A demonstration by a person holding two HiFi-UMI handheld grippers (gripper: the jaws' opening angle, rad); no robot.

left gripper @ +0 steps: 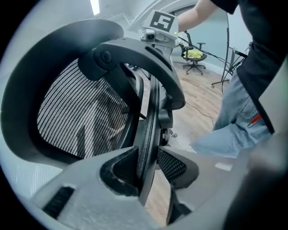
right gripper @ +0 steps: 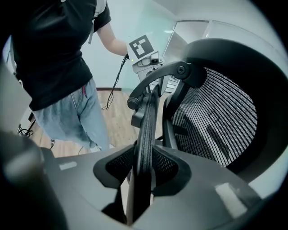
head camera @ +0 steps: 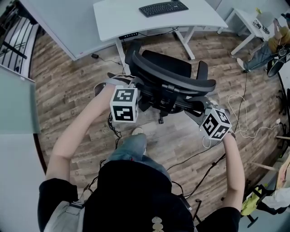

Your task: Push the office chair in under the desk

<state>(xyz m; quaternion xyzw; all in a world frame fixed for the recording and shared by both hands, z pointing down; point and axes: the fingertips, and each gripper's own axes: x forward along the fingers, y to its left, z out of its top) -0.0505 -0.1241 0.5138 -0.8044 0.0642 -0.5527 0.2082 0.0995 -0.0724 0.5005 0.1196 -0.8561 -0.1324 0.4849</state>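
Note:
The black mesh office chair stands on the wood floor, its back toward me and its seat facing the white desk. It stands out in front of the desk's edge. My left gripper is at the left rim of the backrest, and in the left gripper view the rim runs between its jaws, pressed by the pads. On the right rim my right gripper holds the same way; the backrest edge sits tight between both pads.
A black keyboard lies on the desk. A second white desk is at the left. Cables trail over the floor at the right and under the chair. A seated person's leg and a small white table are at the far right.

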